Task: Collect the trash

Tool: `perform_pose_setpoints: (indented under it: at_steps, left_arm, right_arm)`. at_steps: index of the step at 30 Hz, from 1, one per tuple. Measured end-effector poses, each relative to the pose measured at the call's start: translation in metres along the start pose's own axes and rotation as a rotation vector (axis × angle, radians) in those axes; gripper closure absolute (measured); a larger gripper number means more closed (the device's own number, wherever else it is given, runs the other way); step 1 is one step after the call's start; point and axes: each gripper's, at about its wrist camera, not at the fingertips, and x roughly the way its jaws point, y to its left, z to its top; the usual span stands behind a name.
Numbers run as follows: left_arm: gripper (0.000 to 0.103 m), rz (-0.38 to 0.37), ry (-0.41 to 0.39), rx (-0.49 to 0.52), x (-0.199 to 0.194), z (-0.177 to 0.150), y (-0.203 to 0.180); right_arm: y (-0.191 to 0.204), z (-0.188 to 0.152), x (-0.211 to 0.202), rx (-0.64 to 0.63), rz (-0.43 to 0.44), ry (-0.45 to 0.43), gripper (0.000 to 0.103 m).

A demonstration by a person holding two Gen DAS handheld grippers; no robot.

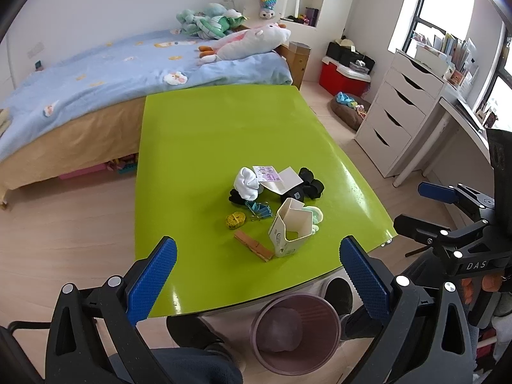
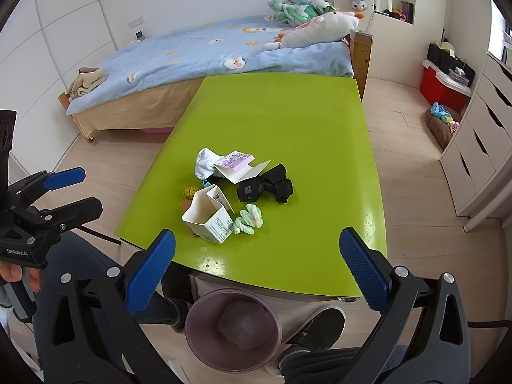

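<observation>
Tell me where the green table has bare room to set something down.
The far half of the green table, between the clutter and the bed, is bare. A bare strip also runs along the right edge past the black strap. The middle is crowded: white sock, carton, clothespin.

We log, right wrist view: green table [image 2: 288, 112], glossy, w/ a cluster of items near its front half. White carton [image 2: 208, 219], top open, lying tilted nearest us. Pastel fuzzy item [image 2: 249, 219] just beside carton's right. Black strap item [image 2: 265, 187] behind that. White cloth [image 2: 204, 164] & printed paper card [image 2: 238, 164] further back, overlapping. Yellow tape roll [image 2: 191, 192] left of carton, partly hidden. Mauve bin [image 2: 233, 329] on floor below table's near edge, crumpled wad inside. Our right gripper [image 2: 256, 256]: blue pads wide apart, empty. Left gripper [image 2: 68, 188] at frame's left, jaws apart, a hand [image 2: 19, 276] on its grip. Bed [image 2: 208, 54] w/ plush toys behind table.
</observation>
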Motion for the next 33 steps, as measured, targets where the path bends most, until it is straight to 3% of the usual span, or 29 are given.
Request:
perform_pose_setpoints:
  at_steps: [21, 33]
  left_arm:
    - [0.005, 0.022, -0.005, 0.013, 0.0, -0.004, 0.001]
    - [0.005, 0.031, 0.001, -0.01, -0.003, -0.004, 0.008]
  right_arm:
    - [-0.007, -0.004, 0.003, 0.056, 0.011, 0.021, 0.003]
    - [0.014, 0.013, 0.035, -0.031, 0.051, 0.084, 0.003]
